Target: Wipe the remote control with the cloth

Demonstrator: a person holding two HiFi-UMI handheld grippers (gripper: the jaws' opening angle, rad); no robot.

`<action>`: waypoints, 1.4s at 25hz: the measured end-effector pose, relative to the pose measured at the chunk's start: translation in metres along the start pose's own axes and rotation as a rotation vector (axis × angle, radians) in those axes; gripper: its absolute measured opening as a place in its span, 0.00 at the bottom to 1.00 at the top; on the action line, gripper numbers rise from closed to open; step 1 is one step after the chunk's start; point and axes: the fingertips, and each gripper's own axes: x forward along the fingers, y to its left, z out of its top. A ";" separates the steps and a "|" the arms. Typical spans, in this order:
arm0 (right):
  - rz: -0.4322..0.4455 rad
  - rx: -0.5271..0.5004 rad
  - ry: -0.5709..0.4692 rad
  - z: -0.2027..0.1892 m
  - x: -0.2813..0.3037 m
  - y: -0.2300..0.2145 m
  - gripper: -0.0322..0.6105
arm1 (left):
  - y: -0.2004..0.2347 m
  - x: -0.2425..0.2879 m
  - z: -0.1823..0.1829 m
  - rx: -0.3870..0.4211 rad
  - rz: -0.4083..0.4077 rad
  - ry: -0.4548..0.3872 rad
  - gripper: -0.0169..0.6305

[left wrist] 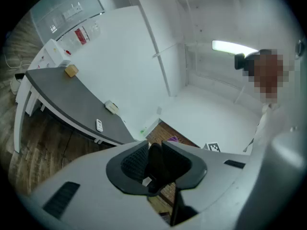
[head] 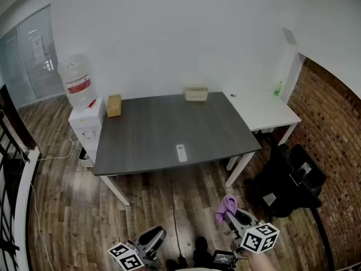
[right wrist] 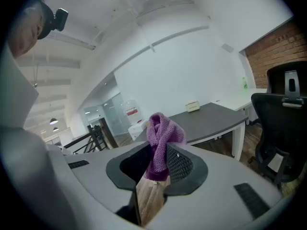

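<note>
Pinching knitted purple cloth [right wrist: 160, 135] in right tongs [right wrist: 157, 159], left tongs [left wrist: 154, 161] clenched empty, slim remote [head: 181, 152]

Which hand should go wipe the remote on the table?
The right gripper: its fingers pinch the purple cloth. The left gripper is shut on nothing. Both hang well short of the remote.

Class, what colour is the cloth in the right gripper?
The cloth is purple; right gripper view.
</note>
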 end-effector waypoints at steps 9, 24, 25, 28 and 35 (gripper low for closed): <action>-0.043 -0.023 -0.012 0.028 0.016 -0.060 0.18 | 0.014 0.055 0.011 0.064 0.023 -0.010 0.21; 0.058 -0.080 0.136 0.066 0.085 -0.170 0.18 | 0.037 0.185 -0.002 0.094 0.158 0.037 0.27; 0.061 -0.089 0.150 0.064 0.090 -0.176 0.18 | 0.039 0.190 -0.003 0.100 0.172 0.041 0.27; 0.073 -0.135 0.187 0.061 0.106 -0.184 0.18 | 0.054 0.196 -0.006 0.132 0.234 0.070 0.27; 0.096 -0.279 0.301 0.047 0.162 -0.184 0.18 | 0.117 0.220 -0.001 0.205 0.303 0.228 0.28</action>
